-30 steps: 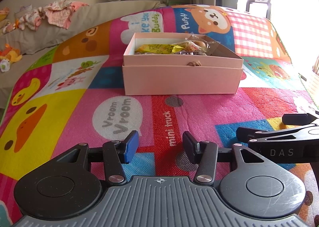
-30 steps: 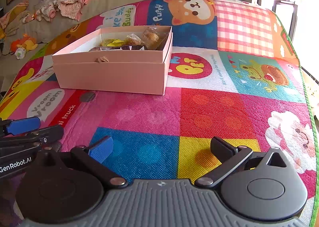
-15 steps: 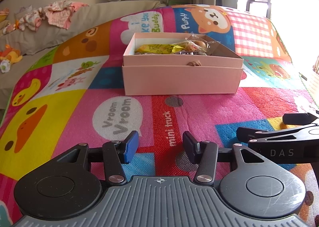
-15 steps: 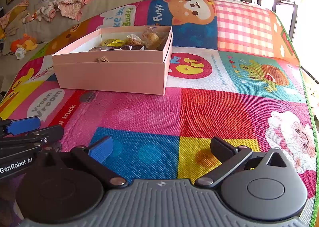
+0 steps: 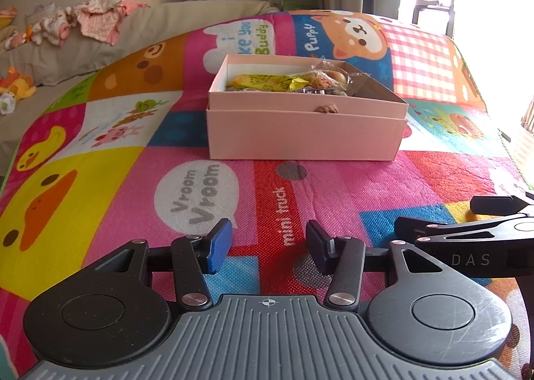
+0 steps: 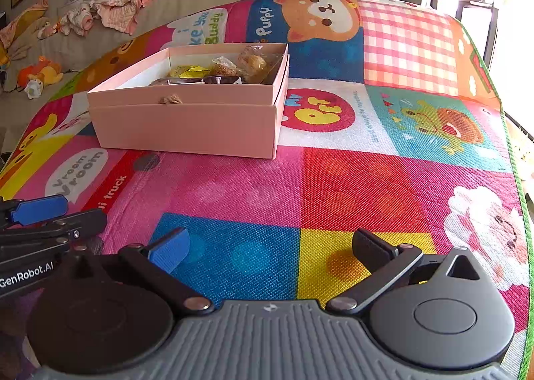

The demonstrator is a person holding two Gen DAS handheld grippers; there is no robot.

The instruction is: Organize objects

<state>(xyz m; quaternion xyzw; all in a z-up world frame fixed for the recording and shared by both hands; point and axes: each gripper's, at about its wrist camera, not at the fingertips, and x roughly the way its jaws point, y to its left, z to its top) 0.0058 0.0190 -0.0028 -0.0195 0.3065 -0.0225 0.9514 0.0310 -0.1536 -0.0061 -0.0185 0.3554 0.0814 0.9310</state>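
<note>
Presently both grippers are empty: left gripper (image 5: 266, 243) part-open, right gripper (image 6: 271, 248) wide. Pink box (image 5: 305, 123) sits mid-mat (image 5: 350, 190), toward its far edge, snacks (image 5: 267, 82) inside. Judgement: approach level, clearing the near wall.

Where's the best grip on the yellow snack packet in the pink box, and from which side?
Judging by its pose, come from above: the pink box walls block any side approach. The yellow snack packet lies flat on top of the other snacks, so pinch across its narrow width near the middle. Both the left gripper and the right gripper are open and empty.
</note>
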